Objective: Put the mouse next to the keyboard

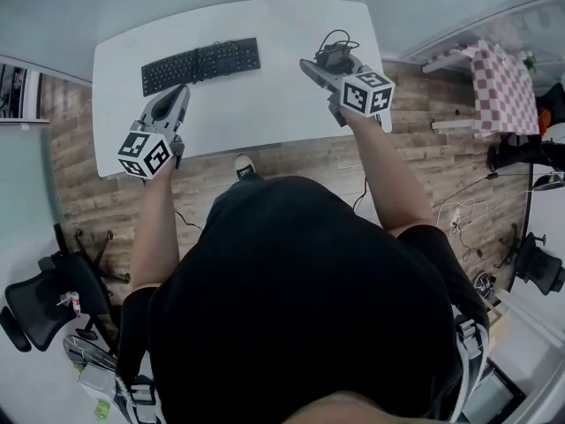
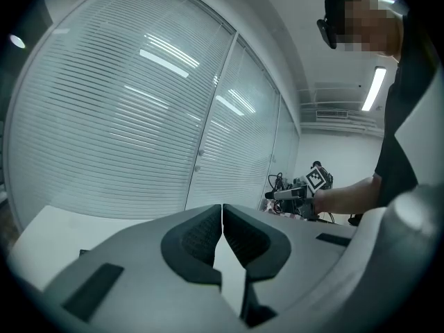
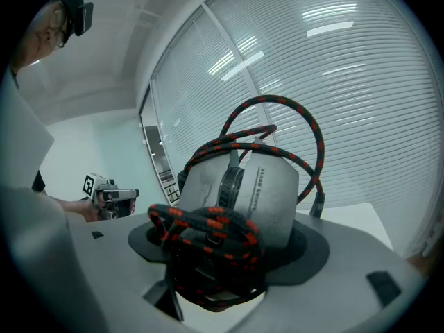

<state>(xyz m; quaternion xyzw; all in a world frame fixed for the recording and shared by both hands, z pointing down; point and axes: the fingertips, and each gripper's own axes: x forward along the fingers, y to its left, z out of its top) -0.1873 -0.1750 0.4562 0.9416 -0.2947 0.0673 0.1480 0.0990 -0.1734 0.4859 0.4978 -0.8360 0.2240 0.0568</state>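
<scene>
A black keyboard (image 1: pixel 201 64) lies on the white table (image 1: pixel 265 104), toward its back left. My right gripper (image 1: pixel 325 64) is held above the table's right part, shut on a grey mouse (image 3: pixel 239 196) whose black-and-red braided cable (image 3: pixel 208 234) is bundled over the jaws. In the head view the mouse (image 1: pixel 335 57) shows as a dark lump with cable loops at the jaw tips. My left gripper (image 1: pixel 172 104) hovers over the table's front left, just in front of the keyboard. Its jaws (image 2: pixel 222 238) are shut with nothing between them.
The table's front edge runs just ahead of the person's body. A wooden floor lies below, with a black office chair (image 1: pixel 44 294) at the left. A checked cloth (image 1: pixel 503 87) covers a surface at the right. Glass walls with blinds (image 2: pixel 139 116) stand behind the table.
</scene>
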